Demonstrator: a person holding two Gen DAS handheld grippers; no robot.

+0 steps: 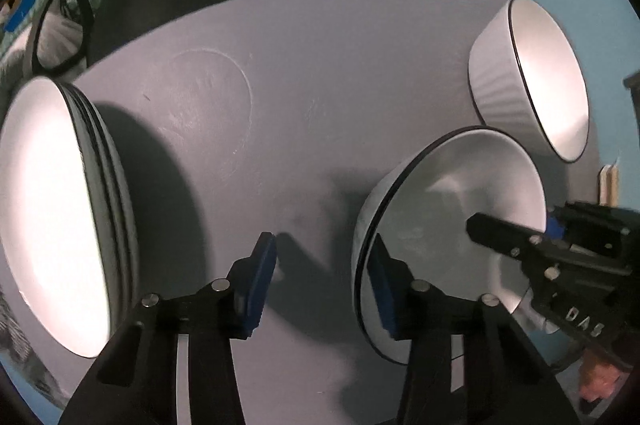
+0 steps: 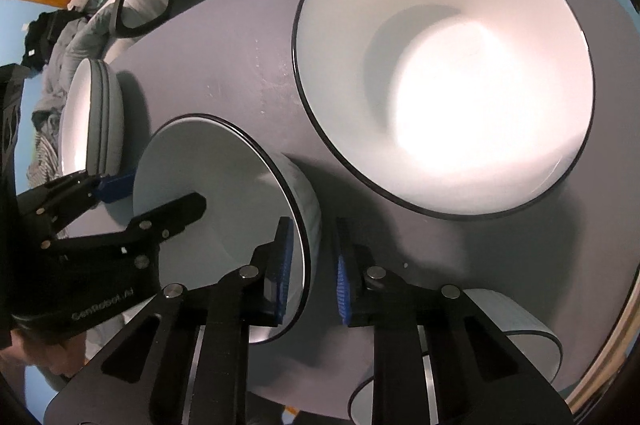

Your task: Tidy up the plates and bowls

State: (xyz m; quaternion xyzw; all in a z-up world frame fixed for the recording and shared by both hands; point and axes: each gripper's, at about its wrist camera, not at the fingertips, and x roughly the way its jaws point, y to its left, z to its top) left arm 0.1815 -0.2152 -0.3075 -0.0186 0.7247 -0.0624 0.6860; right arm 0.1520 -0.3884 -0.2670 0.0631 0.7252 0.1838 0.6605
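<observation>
Grippers straddle opposite rims of the small bowl (image 2: 224, 185), at seven o'clock from the large bowl (image 2: 444, 81): left gripper (image 1: 324, 281) part-open, right gripper (image 2: 312, 273) narrow, neither visibly clamping. Next: firm, level lift.

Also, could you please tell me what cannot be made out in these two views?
1. The stack of plates: left wrist view, glare and blurred rims hide how many there are.
2. The bowl at the lower right: right wrist view, covered by a claw finger and cut off by the picture's edge.
3. The right claw astride the small bowl: right wrist view, the bowl's wall hides whether the pads press it.
</observation>
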